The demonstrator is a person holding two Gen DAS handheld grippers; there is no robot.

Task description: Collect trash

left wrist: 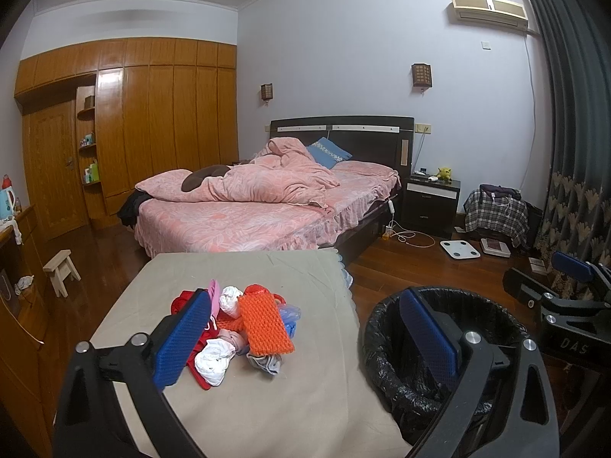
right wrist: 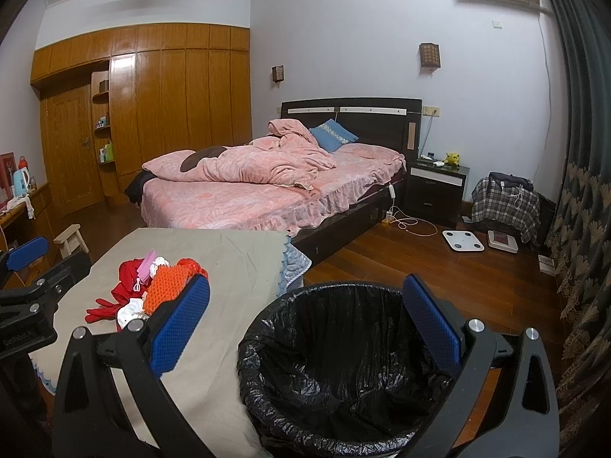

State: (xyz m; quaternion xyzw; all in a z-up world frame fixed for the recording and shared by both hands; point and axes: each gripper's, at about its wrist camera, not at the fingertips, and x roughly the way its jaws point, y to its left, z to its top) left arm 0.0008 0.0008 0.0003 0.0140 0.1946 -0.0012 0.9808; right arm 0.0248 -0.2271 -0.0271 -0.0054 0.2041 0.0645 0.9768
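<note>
The trash pile (left wrist: 236,328) lies mid-table (left wrist: 305,400), well apart from every edge. The black-lined trash bin (right wrist: 336,366) stands on the floor beside the table's right edge. Left gripper (left wrist: 305,339) and right gripper (right wrist: 305,324): fingers wide, holding nothing.

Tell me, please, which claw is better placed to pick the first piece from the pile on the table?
Left, probably. The left claw is open and faces the pile directly, while the right claw hangs open over the bin, beside the table.
</note>
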